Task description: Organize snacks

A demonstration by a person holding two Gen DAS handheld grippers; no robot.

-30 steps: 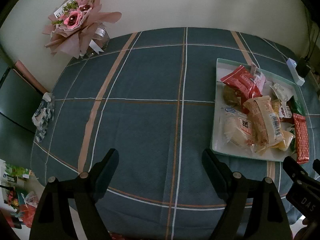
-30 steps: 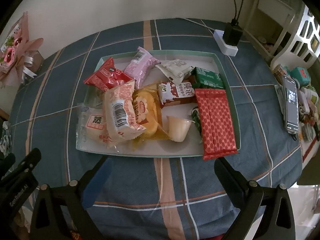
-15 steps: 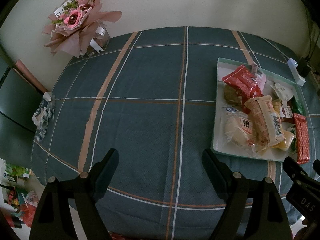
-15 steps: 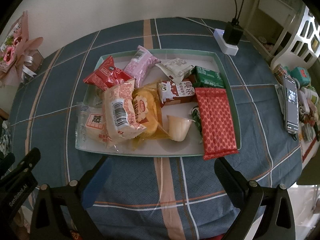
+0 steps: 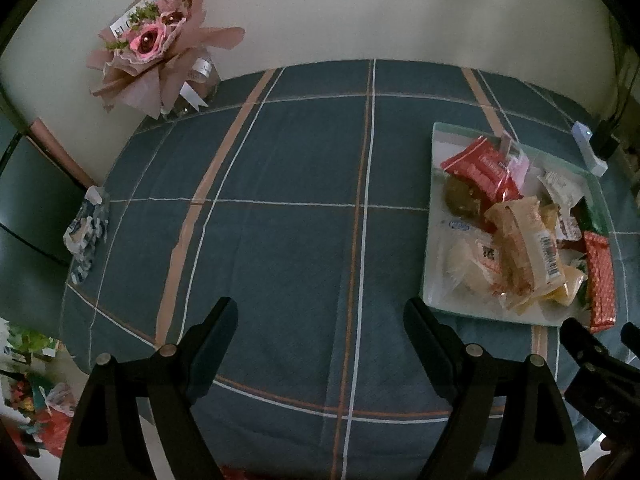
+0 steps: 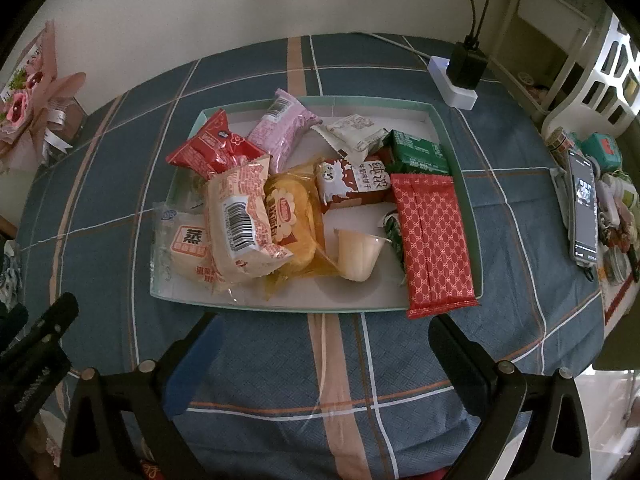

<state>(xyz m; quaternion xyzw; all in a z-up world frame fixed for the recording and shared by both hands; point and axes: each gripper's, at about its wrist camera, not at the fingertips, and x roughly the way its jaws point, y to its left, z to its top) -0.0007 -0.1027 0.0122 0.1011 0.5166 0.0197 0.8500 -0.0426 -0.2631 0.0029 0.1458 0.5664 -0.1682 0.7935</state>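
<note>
Left gripper: apart, empty, over bare bench
Right gripper: apart, empty, just near of snack tray

Black angular gripper fingers, silver screws, white lettering

blue plaid tablecloth as landmark. pink paper-wrapped flower bouquet at its far left corner, against the wall. white power strip with black plug-in adapter at its far right edge. smartphone lying flat on its right edge, beside small jars.
</note>
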